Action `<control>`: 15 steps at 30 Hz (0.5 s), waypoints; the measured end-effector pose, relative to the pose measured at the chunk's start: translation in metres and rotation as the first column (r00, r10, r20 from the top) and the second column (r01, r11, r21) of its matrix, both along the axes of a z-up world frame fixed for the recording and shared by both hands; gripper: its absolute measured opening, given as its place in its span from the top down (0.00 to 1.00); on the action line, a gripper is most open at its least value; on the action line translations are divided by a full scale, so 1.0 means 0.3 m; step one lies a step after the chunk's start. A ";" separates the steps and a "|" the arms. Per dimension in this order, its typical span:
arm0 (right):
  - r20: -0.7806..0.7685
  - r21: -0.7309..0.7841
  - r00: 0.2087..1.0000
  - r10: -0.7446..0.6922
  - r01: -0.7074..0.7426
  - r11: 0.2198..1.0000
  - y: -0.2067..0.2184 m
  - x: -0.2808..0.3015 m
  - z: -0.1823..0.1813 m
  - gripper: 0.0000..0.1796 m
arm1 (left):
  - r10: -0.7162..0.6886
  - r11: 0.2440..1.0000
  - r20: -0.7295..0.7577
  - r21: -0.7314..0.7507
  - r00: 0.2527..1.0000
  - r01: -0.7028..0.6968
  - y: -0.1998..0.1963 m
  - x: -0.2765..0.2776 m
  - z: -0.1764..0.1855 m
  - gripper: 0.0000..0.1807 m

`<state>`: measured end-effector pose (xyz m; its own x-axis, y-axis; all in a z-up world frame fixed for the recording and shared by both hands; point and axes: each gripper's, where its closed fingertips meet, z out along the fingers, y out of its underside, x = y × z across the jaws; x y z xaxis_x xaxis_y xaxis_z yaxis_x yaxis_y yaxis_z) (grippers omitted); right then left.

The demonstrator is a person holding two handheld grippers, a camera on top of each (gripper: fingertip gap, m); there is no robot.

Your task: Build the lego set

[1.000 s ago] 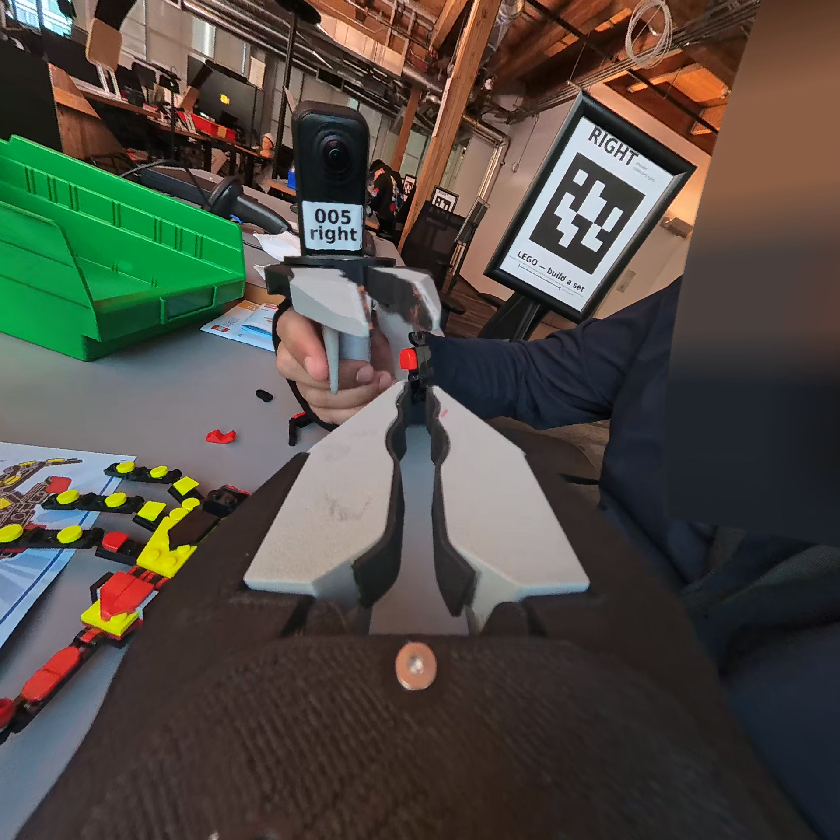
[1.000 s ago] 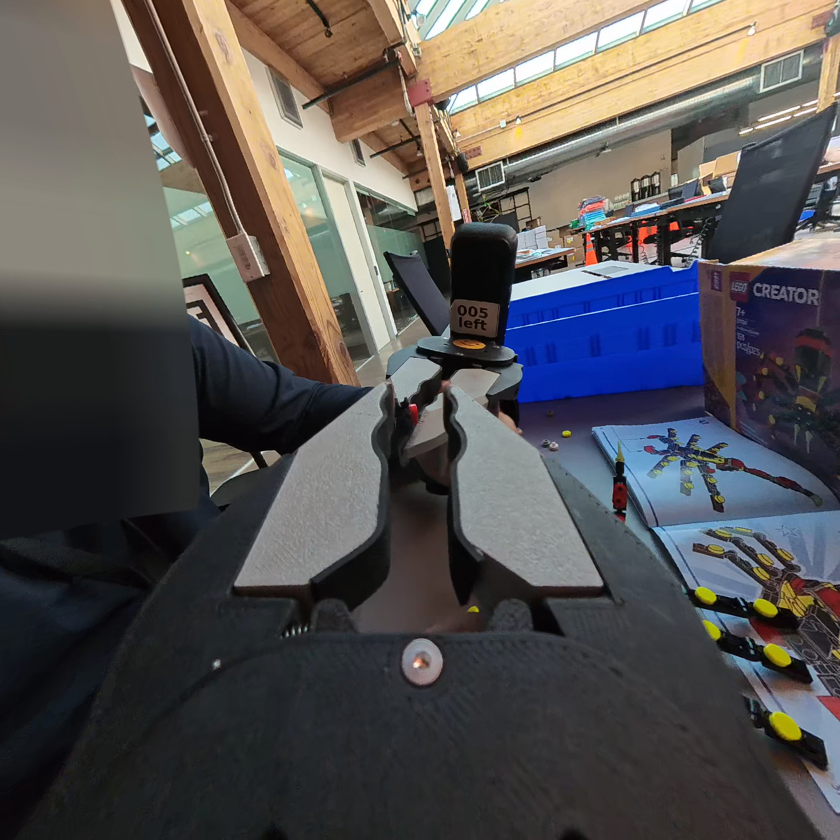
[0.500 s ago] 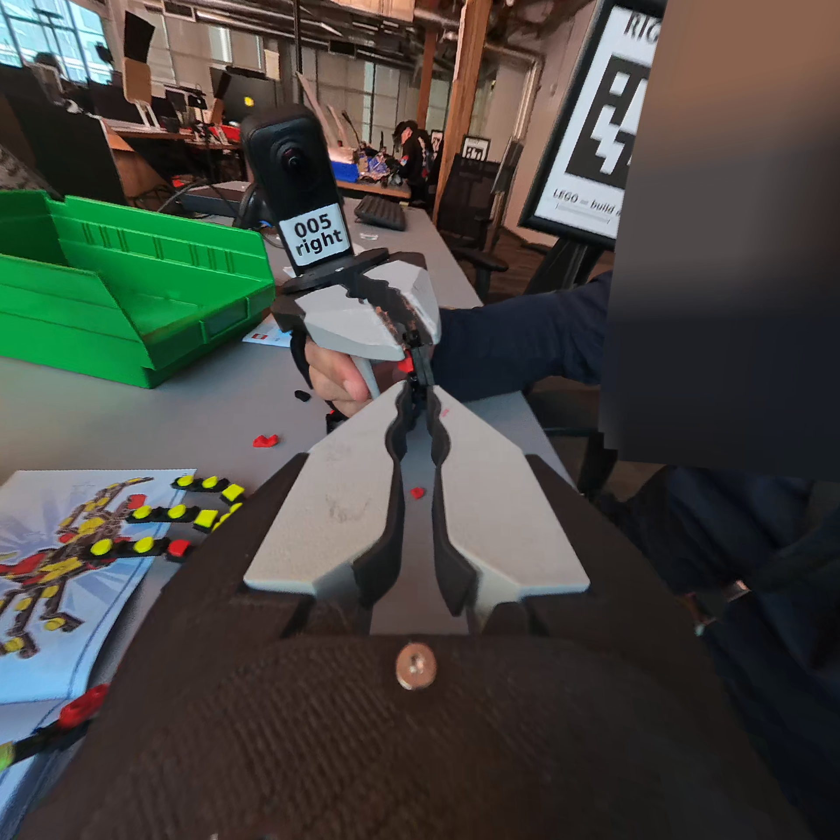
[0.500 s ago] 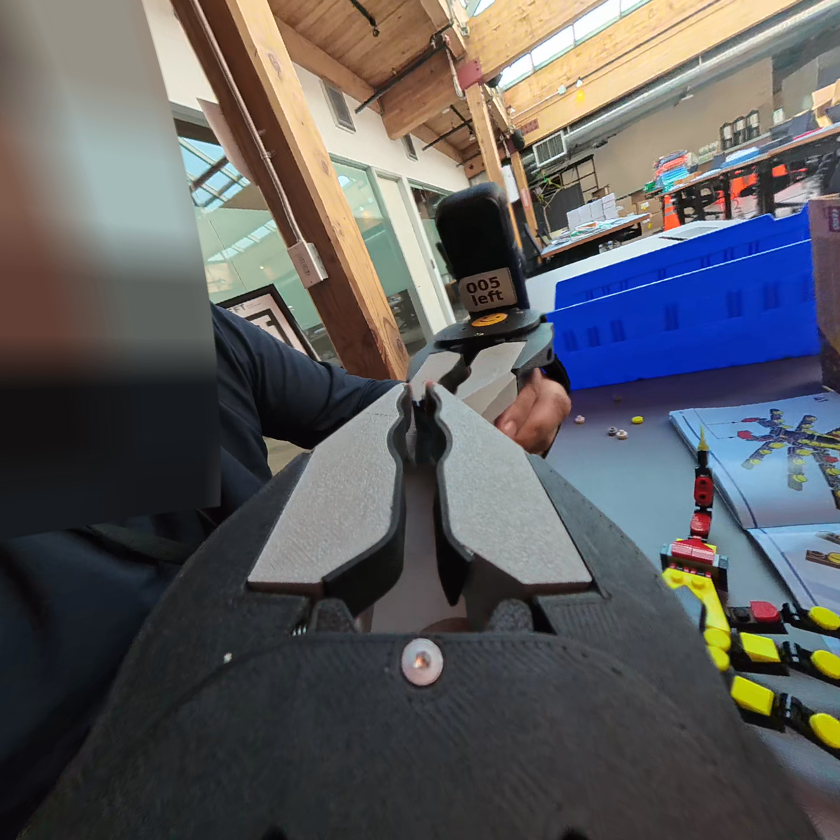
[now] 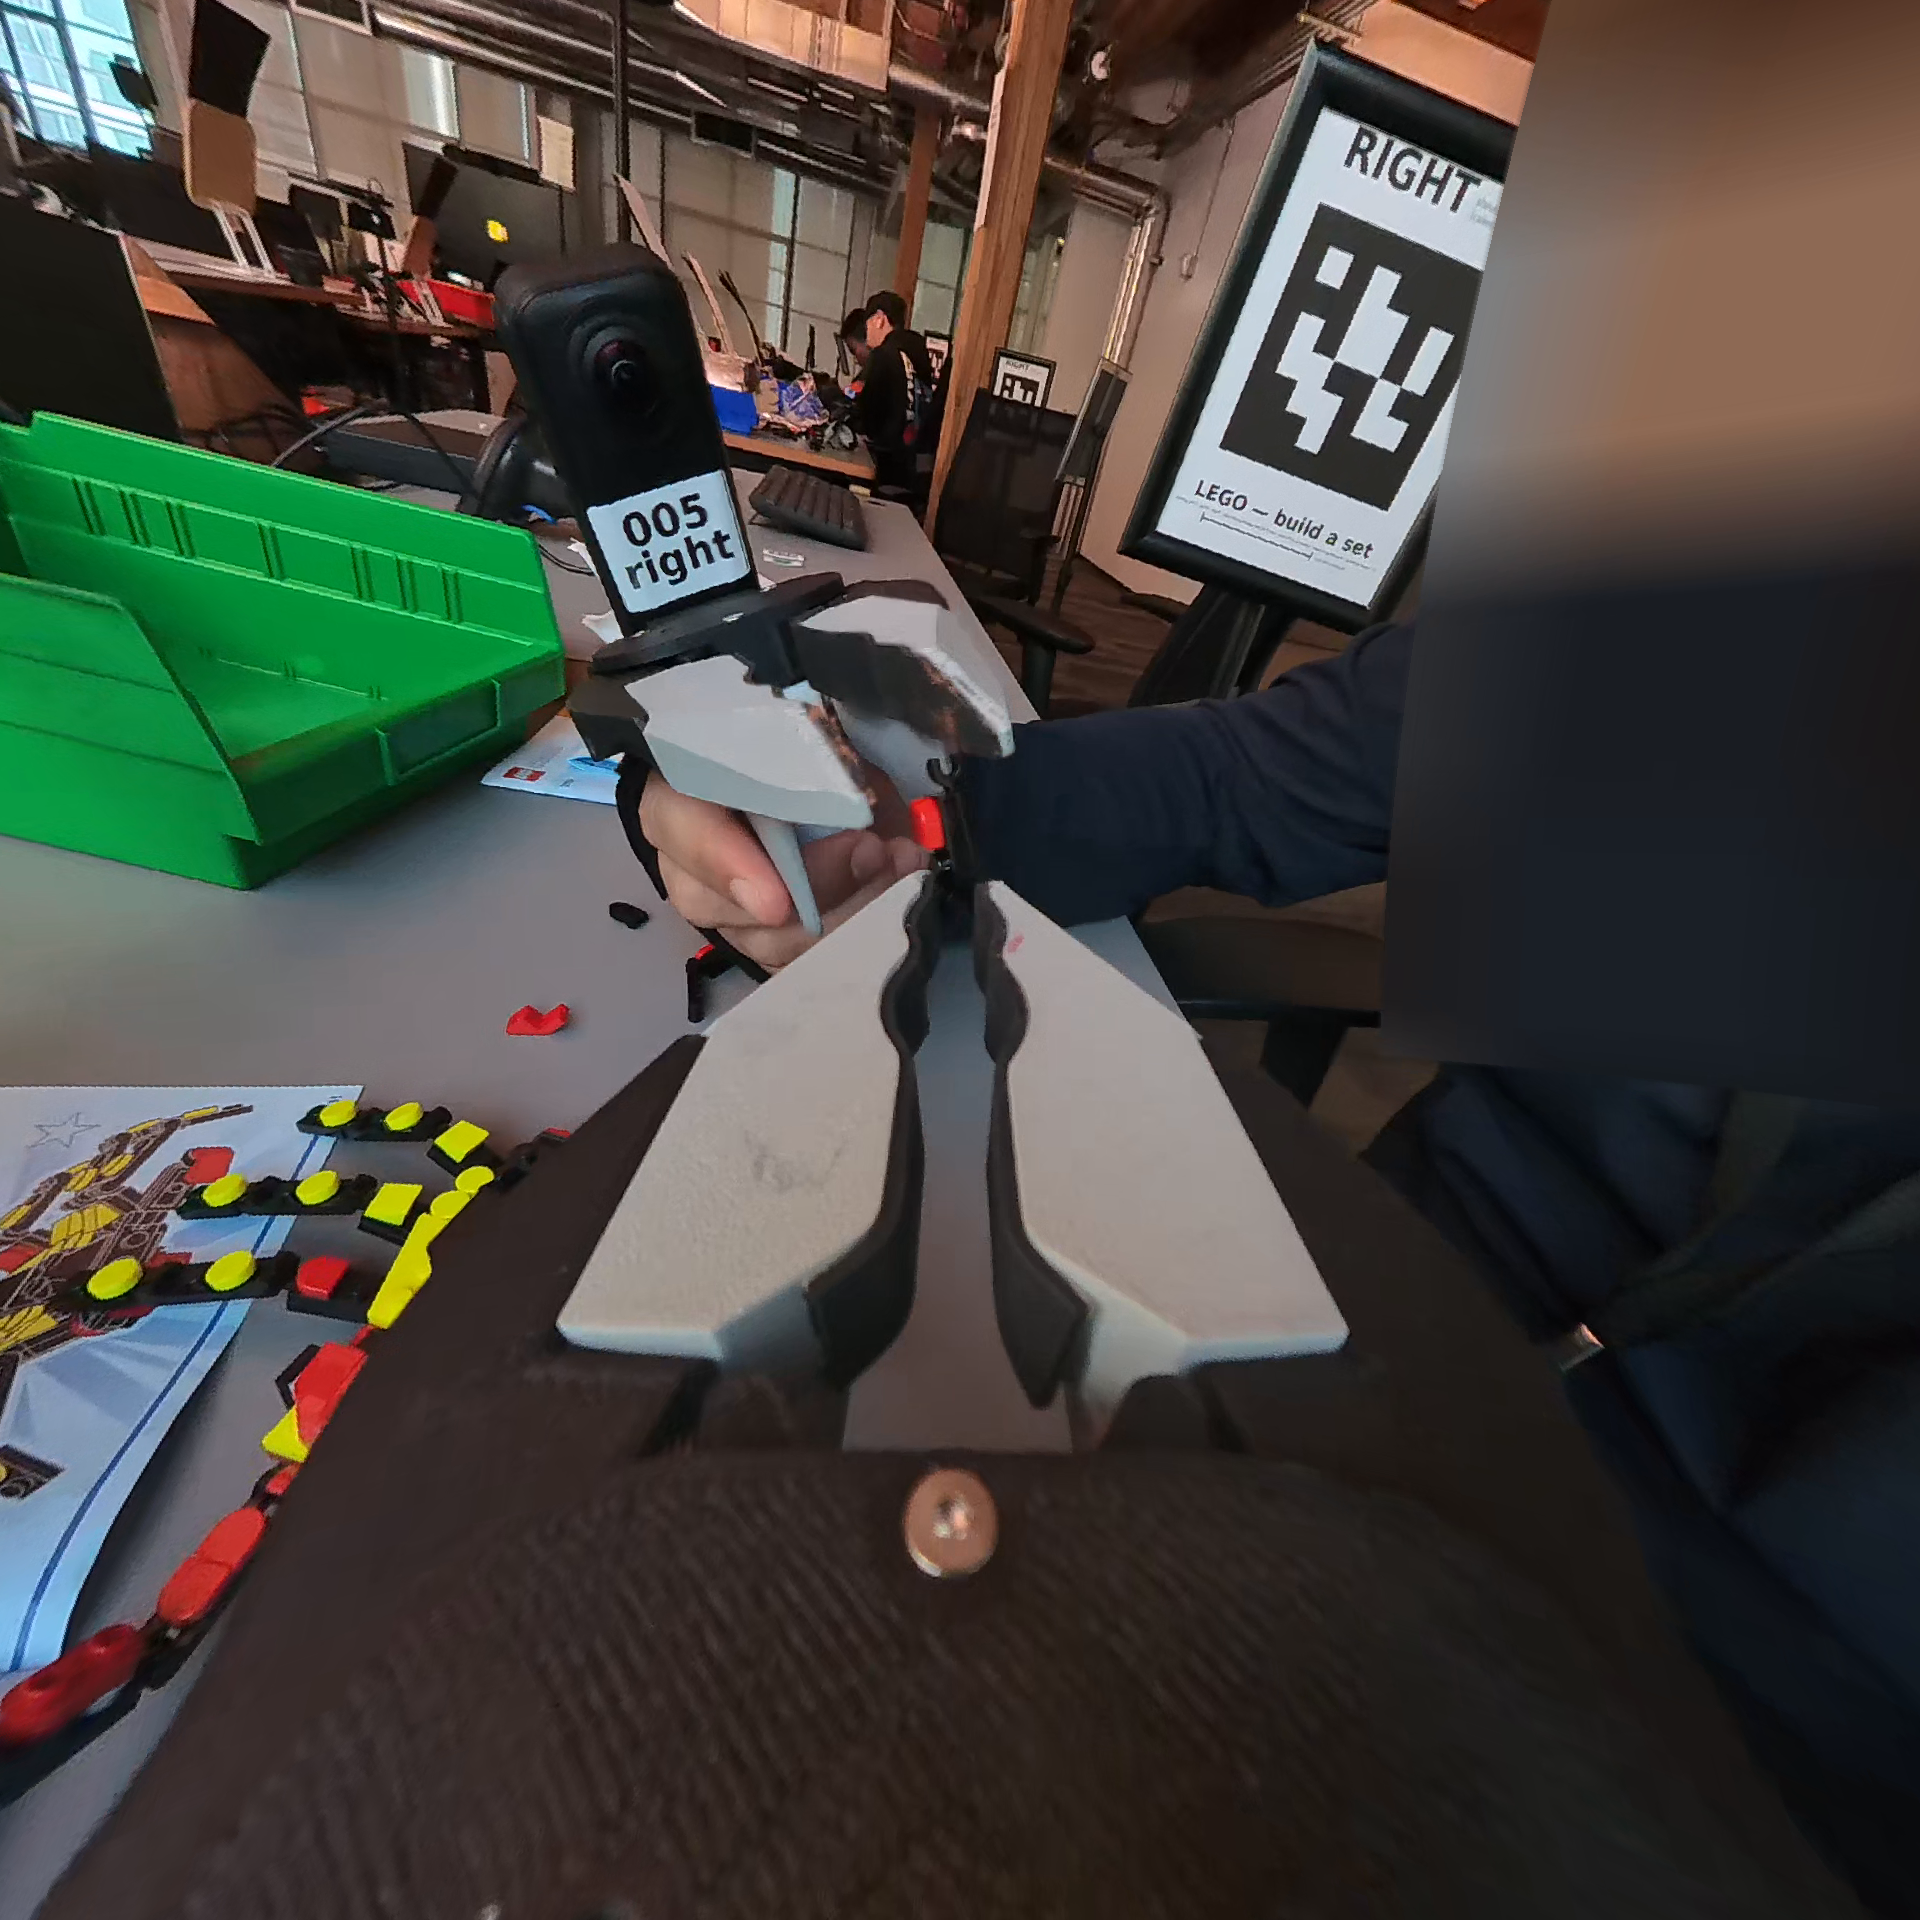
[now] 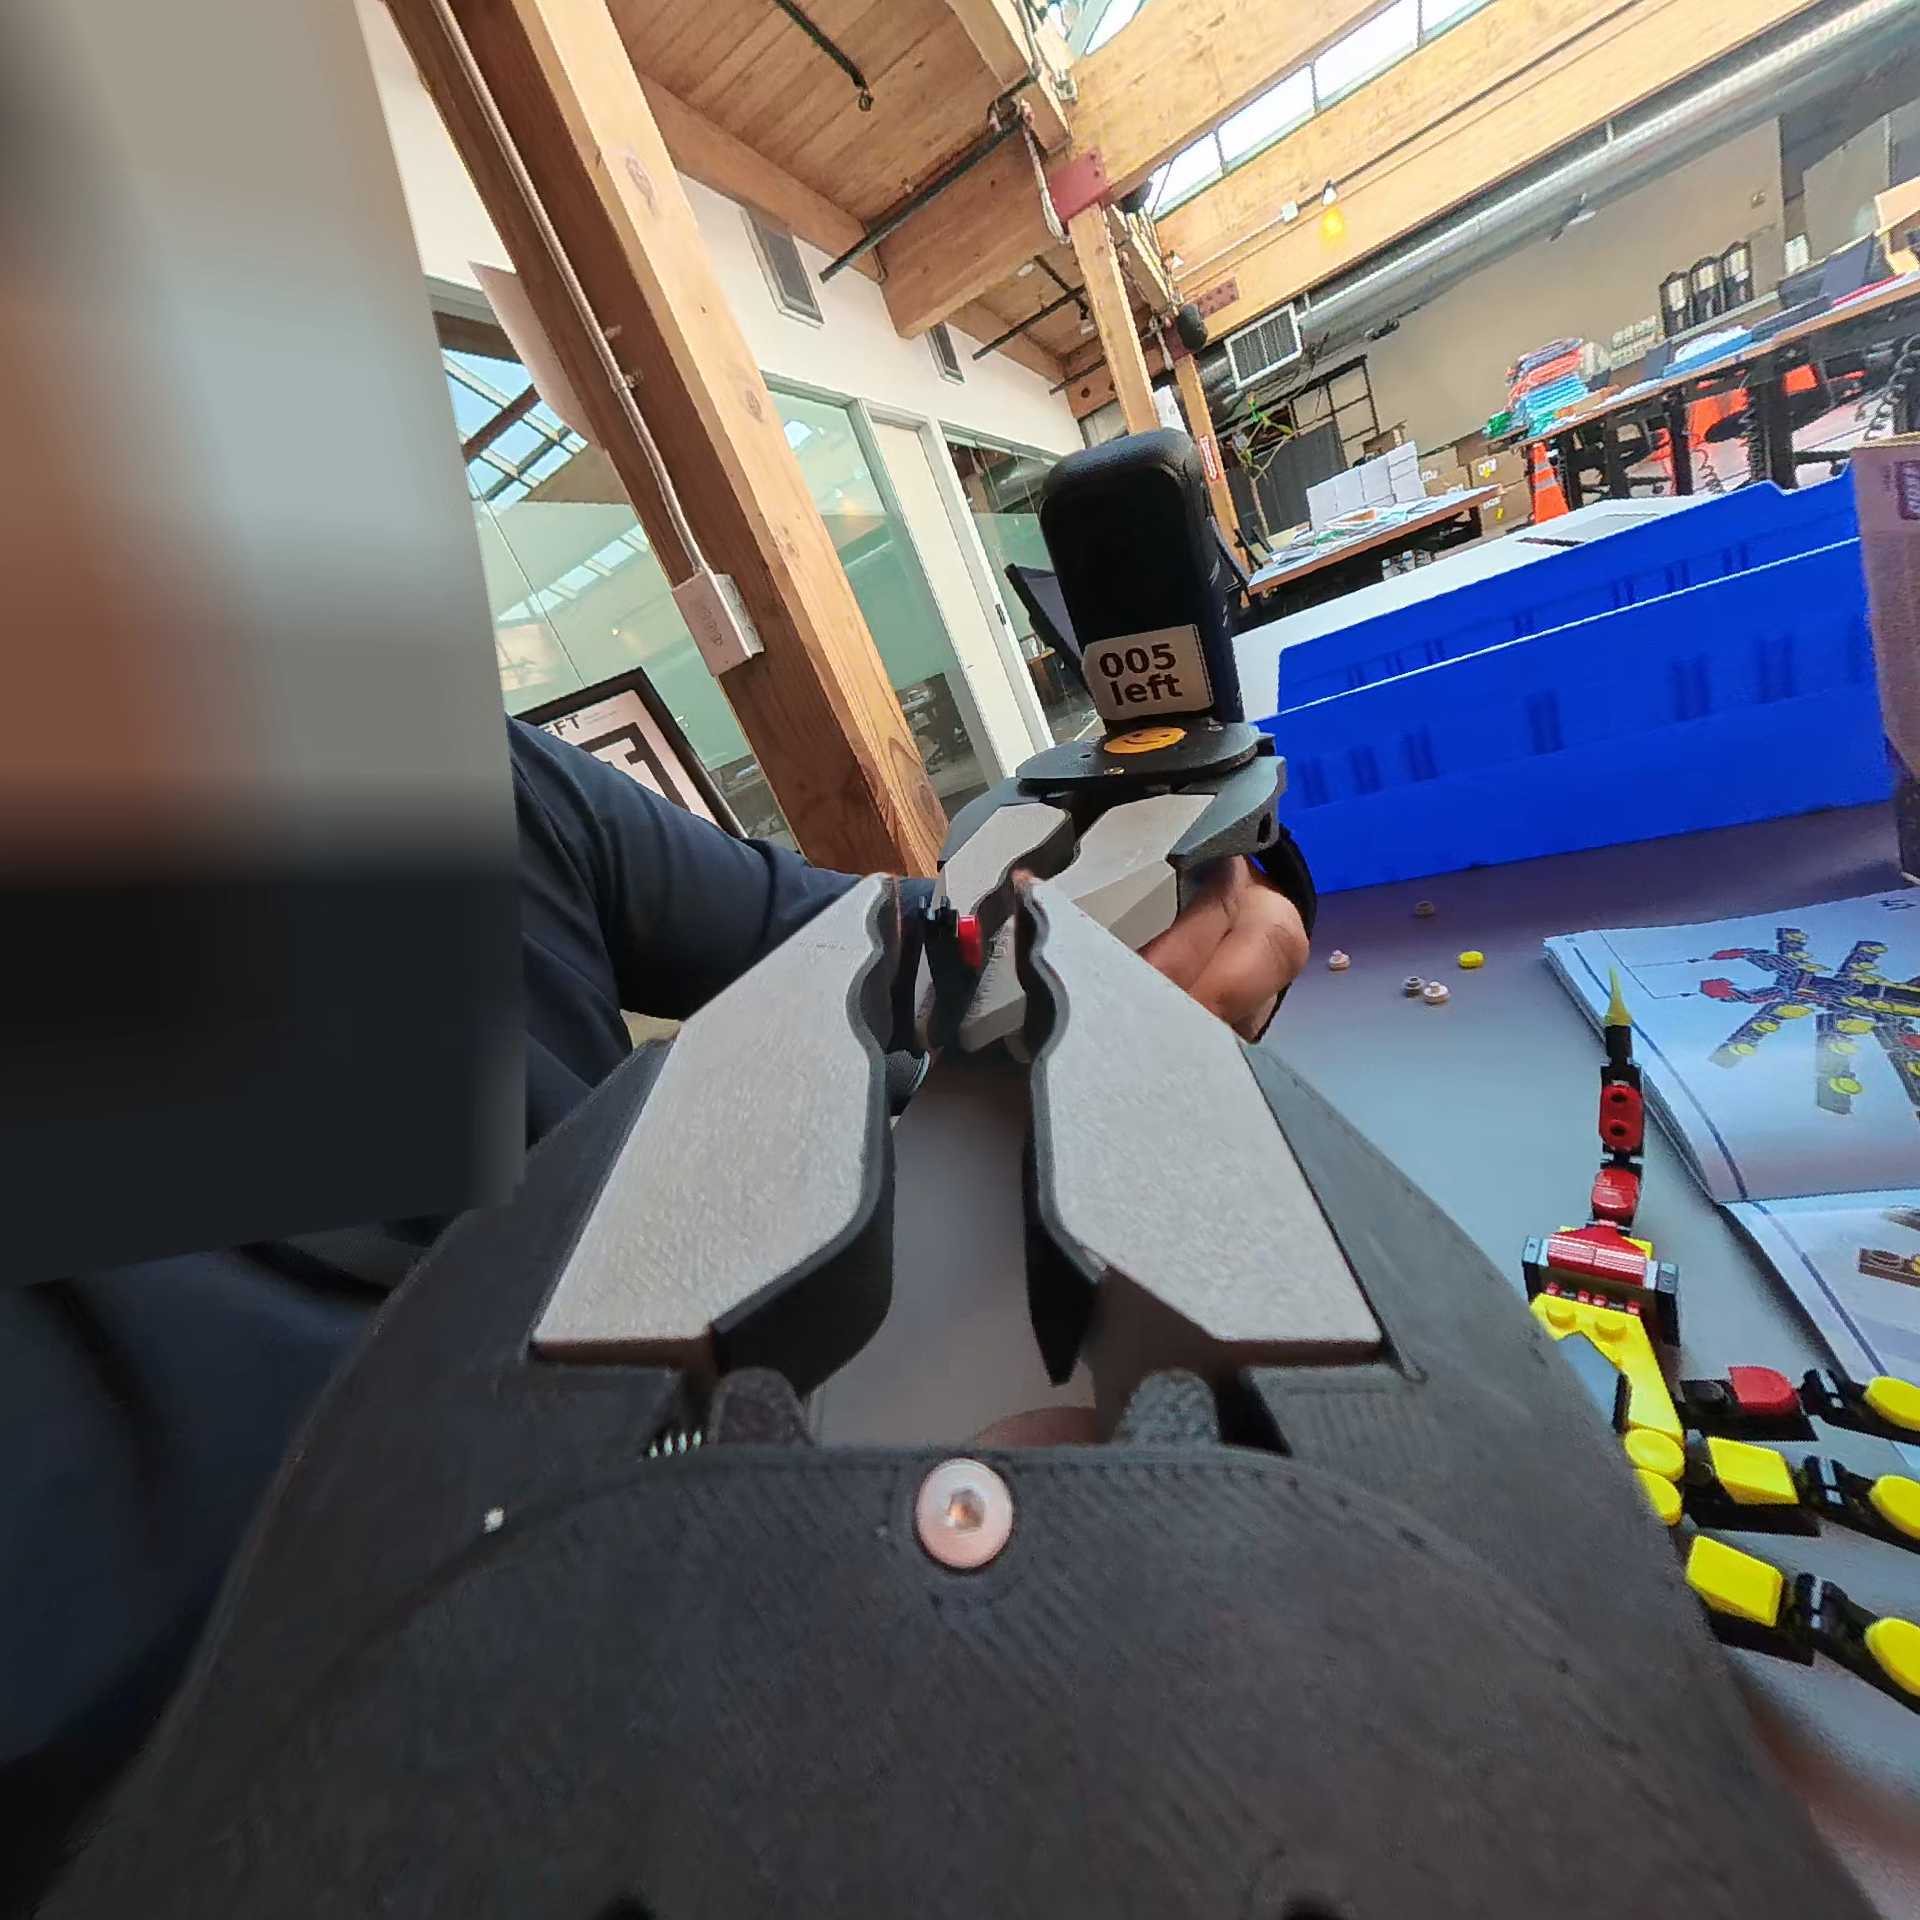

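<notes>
My left gripper [image 5: 951,902] is shut on a small black and red lego piece [image 5: 928,826] and holds it above the table's front edge. My right gripper [image 6: 958,896] faces it tip to tip. Its jaws stand a little apart, around the same piece [image 6: 961,943] and the left gripper's tips. The partly built spider model, black legs with yellow and red parts, lies on the table in the left wrist view [image 5: 312,1195] and in the right wrist view [image 6: 1600,1309]. The open instruction booklet [image 5: 104,1247] lies under it.
A green bin [image 5: 260,644] stands at the far left, and a blue bin [image 6: 1558,727] and the set's box [image 6: 1896,623] on the other side. Loose pieces lie on the grey table: a red one [image 5: 538,1020], a black one [image 5: 627,914], small round ones [image 6: 1423,987]. A framed sign [image 5: 1330,353] stands behind. Both grippers' tips are close together, under 4 cm apart.
My right gripper's jaws were nearly closed half a second ago and now stand apart. Both grippers have shifted slightly but stay tip to tip. The left keeps its hold on the piece.
</notes>
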<state>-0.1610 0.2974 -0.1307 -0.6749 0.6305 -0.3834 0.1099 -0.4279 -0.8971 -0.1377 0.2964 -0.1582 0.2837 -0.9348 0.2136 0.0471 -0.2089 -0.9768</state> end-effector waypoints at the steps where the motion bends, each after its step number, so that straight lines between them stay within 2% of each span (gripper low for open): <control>1: -0.001 0.004 1.000 0.005 -0.005 1.000 -0.004 0.001 -0.001 0.90 | -0.001 1.000 -0.002 0.002 1.000 0.001 -0.002 0.000 0.001 0.98; 4: 0.004 0.020 0.999 0.032 -0.032 0.999 -0.022 0.003 -0.010 0.96 | -0.001 1.000 -0.012 0.009 1.000 0.001 -0.005 0.000 0.001 0.98; 9: 0.010 0.015 0.998 0.061 -0.061 0.998 -0.036 0.007 -0.014 0.96 | -0.019 0.999 -0.040 0.026 0.999 0.020 -0.018 0.004 -0.005 0.99; 15: 0.033 -0.032 0.993 0.114 -0.113 0.993 -0.059 0.011 -0.007 0.96 | -0.013 0.993 -0.099 0.112 0.995 0.024 -0.038 0.012 -0.001 0.99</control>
